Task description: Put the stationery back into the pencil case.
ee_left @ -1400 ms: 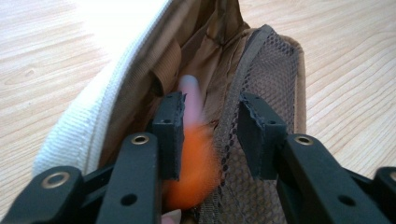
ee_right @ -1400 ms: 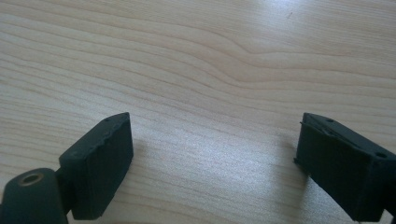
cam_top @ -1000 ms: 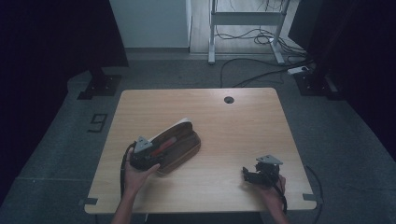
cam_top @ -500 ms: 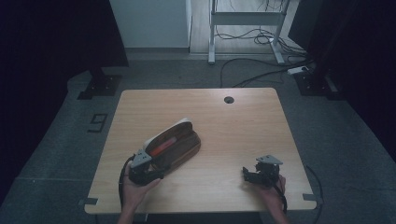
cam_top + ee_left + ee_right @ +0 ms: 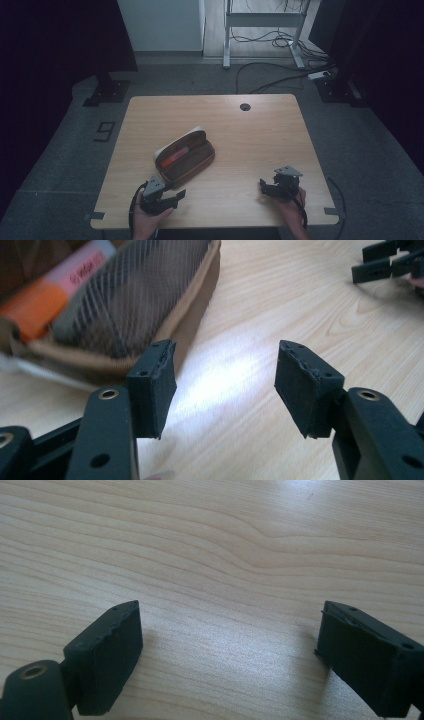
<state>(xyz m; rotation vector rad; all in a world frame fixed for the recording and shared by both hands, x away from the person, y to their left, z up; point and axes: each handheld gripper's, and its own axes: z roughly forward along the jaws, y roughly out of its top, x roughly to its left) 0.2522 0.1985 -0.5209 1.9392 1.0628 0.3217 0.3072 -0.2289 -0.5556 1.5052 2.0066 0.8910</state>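
- The place looks like a lab or recording studio rather than a home.
- A lone wooden worktop [image 5: 260,135] with a cable hole [image 5: 244,107] stands on grey carpet [image 5: 75,150].
- Dark curtains or panels [image 5: 55,45] close off the left and right sides.
- Loose cables [image 5: 270,82] run across the floor to a power strip [image 5: 320,75].
- A metal frame stand [image 5: 262,20] rises behind the worktop, before a pale wall [image 5: 160,25].
- A black stand base [image 5: 106,92] sits on the floor, and tape marks [image 5: 104,131] lie stuck to the carpet.
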